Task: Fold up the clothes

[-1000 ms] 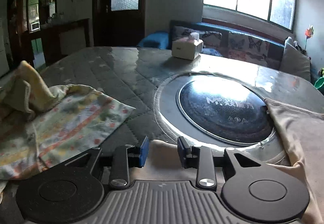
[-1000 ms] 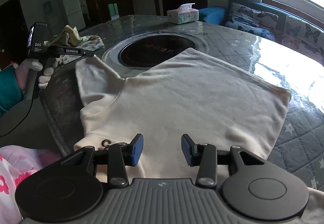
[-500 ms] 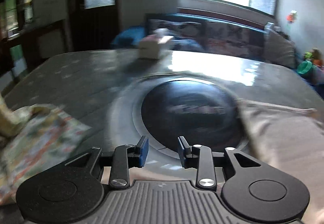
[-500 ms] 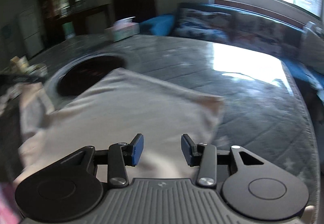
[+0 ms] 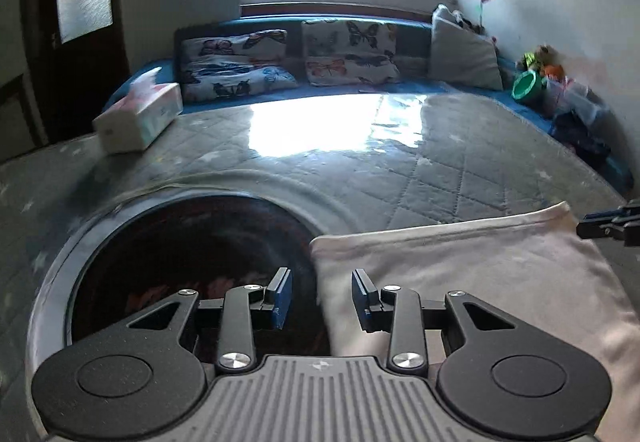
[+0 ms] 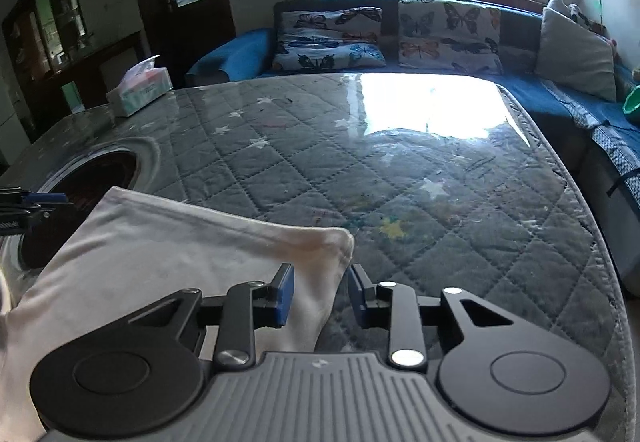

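Observation:
A cream garment [image 5: 460,262] lies flat on the quilted table, its far hem facing the sofa. My left gripper [image 5: 321,282] hovers over the hem's left corner, jaws apart, with the cloth's side edge running under the gap. In the right wrist view the same garment [image 6: 160,242] ends in a slightly raised corner. My right gripper [image 6: 320,278] straddles that corner and its jaws are closing, with the cloth edge between them and the pads not pressing on it. Each gripper shows at the edge of the other's view: the right gripper [image 5: 612,226], the left gripper [image 6: 28,206].
A dark round inset [image 5: 192,242] sits in the table beside the garment's left edge. A tissue box [image 5: 138,120] stands at the far left. A blue sofa [image 6: 440,38] with butterfly cushions runs behind the table. The table's edge [image 6: 592,242] curves away on the right.
Both grippers have swept across the garment to its far hem corners, views swinging toward the window. The floral cloth has left the left view. The right jaws have narrowed.

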Motion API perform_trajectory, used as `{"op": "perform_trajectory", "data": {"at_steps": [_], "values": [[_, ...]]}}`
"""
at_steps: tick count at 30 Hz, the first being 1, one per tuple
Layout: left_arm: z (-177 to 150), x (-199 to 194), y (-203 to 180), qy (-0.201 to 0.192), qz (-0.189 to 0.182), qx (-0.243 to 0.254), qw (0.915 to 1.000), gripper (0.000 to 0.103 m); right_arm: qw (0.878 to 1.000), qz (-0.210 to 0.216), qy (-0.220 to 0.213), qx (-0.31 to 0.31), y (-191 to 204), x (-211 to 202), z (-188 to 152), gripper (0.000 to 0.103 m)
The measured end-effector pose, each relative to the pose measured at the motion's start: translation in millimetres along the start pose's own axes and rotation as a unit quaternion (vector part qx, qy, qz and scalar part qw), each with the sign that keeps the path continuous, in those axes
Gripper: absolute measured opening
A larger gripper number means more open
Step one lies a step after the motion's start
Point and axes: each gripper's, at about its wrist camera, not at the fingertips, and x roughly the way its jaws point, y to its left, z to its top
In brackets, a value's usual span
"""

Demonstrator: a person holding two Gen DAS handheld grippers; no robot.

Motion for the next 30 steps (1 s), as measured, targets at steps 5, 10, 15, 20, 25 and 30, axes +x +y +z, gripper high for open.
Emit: {"op": "perform_trajectory", "data": {"at_steps": [5,10,15,20,25,30], "values": [[3.3,29.5,-6.1,0.012,0.014,0.028,0.9994,0.032,1.000,-0.005,0.004,-0.007,-0.3,9.7,1.7,0.022],[9.1,39.2,-1.0,0.001,0.030,0.031,0.9991,0.029,1.000,-0.018,0.003,-0.015,-3.0,15.6,1.6,0.021],[12.2,45.5,-0.4,-0.006,0.043,0.035,0.9984,0.032,0.999,-0.030,-0.001,-0.021,-4.9,20.2,5.2,0.022],[15.2,36.5,-1.4,-0.008,0.040,0.021,0.9989,0.032,0.999,-0.024,-0.007,-0.027,-4.3,5.8,7.3,0.023],[9.8,3.8,-16.1,-0.019,-0.004,0.012,0.9997,0.034,0.998,0.017,-0.009,-0.063,12.5,-32.6,-3.4,0.023],[-17.5,-30.3,-50.5,-0.013,-0.067,0.037,0.9970,0.034,0.991,0.071,0.000,-0.115,47.8,-70.8,-37.7,0.023]]}}
